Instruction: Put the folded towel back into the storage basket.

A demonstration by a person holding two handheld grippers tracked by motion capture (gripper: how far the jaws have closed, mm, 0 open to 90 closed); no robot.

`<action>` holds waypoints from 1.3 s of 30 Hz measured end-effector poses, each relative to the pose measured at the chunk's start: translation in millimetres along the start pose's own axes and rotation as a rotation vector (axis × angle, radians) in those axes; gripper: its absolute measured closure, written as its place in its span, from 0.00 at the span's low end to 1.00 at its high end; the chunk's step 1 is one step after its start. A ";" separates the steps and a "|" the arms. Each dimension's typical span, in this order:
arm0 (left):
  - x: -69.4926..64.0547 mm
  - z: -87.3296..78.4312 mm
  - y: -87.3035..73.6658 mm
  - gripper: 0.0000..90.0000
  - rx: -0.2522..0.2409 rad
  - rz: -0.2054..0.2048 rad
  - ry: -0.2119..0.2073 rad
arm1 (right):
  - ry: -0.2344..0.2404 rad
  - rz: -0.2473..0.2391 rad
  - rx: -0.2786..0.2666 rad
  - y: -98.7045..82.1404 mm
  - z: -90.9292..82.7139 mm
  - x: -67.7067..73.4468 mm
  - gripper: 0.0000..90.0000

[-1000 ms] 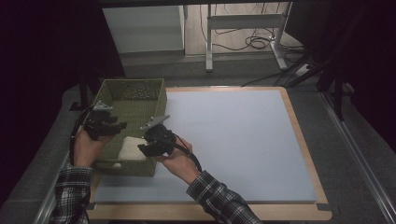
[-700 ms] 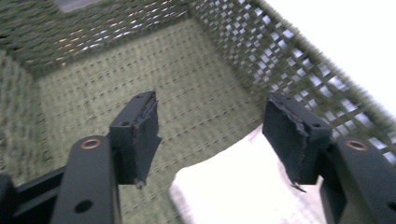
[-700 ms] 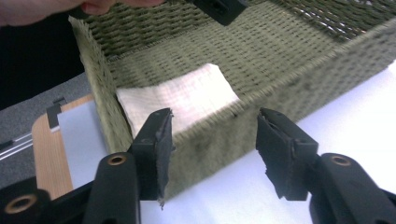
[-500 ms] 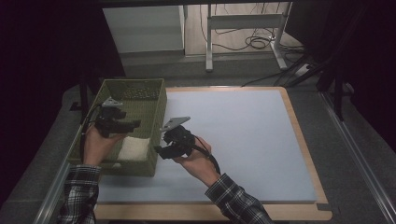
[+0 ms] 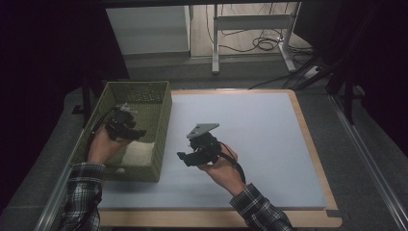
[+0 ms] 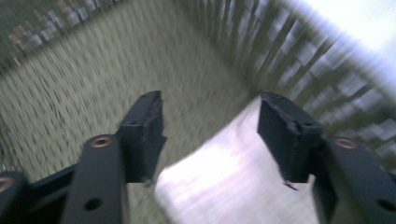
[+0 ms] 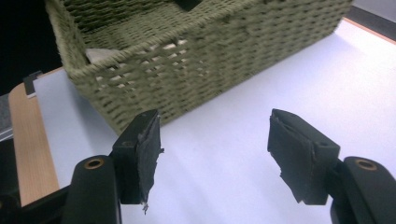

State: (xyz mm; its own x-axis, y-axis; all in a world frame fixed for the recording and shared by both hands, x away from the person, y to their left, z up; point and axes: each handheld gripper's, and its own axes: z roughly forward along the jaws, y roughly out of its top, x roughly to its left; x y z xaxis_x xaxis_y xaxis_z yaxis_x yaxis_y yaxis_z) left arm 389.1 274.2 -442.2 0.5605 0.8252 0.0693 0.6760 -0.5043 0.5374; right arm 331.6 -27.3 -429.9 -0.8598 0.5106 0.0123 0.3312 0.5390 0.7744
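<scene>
A folded white cloth (image 5: 139, 153) is reached for inside a green woven basket (image 5: 162, 113) at the left of the table (image 5: 260, 139).

The left gripper (image 5: 129, 131) is held over the near end of the basket, its jaws parted, just narrowed, with nothing pinched between them; the cloth lies just below and beyond them. The right gripper (image 5: 185, 158) is held above the white table top just right of the basket, its jaws apart, just widened, and empty. The cloth is judged light, soft and limp, best pinched at 1 raised edge or corner. Much of it is hidden by the basket wall, and the left gripper view is badly blurred, so its folds cannot be made out.
</scene>
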 end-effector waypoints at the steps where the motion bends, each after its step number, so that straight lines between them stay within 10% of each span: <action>1: 2.4 7.5 -1.4 0.48 0.039 0.017 -0.019 | -0.002 0.005 -0.003 -1.3 -1.4 -1.5 0.39; 5: 3.2 30.7 -0.7 0.52 0.121 0.066 -0.089 | -0.010 0.022 -0.006 -7.5 -5.6 -9.2 0.39; 12: 1.9 65.3 3.4 0.48 0.267 0.119 -0.088 | -0.017 0.036 0.003 -18.0 -9.6 -17.0 0.39; 18: 9.5 77.6 1.6 0.53 0.319 0.032 -0.171 | -0.033 0.047 0.004 -23.2 -14.1 -23.7 0.39; 21: 12.7 77.8 -0.3 0.69 0.324 -0.026 -0.204 | -0.035 0.053 0.004 -24.8 -14.4 -25.1 0.39; 25: 14.7 75.5 -0.2 0.95 0.330 -0.006 -0.216 | -0.033 0.051 0.010 -26.0 -12.5 -23.8 0.39; 35: 16.4 67.7 7.8 0.92 0.263 0.025 -0.087 | -0.029 0.052 0.020 -27.5 -7.8 -23.2 0.39; 39: 23.3 55.0 8.7 0.68 0.177 -0.061 -0.085 | -0.032 0.057 0.019 -30.2 -9.9 -25.5 0.39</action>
State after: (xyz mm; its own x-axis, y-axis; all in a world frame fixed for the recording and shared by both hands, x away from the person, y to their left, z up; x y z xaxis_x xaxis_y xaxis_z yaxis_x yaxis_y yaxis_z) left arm 434.3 275.0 -482.2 0.5491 0.8350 -0.0345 0.7793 -0.4967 0.3822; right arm 339.6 -63.2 -447.3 -0.8264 0.5619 0.0356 0.3869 0.5207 0.7611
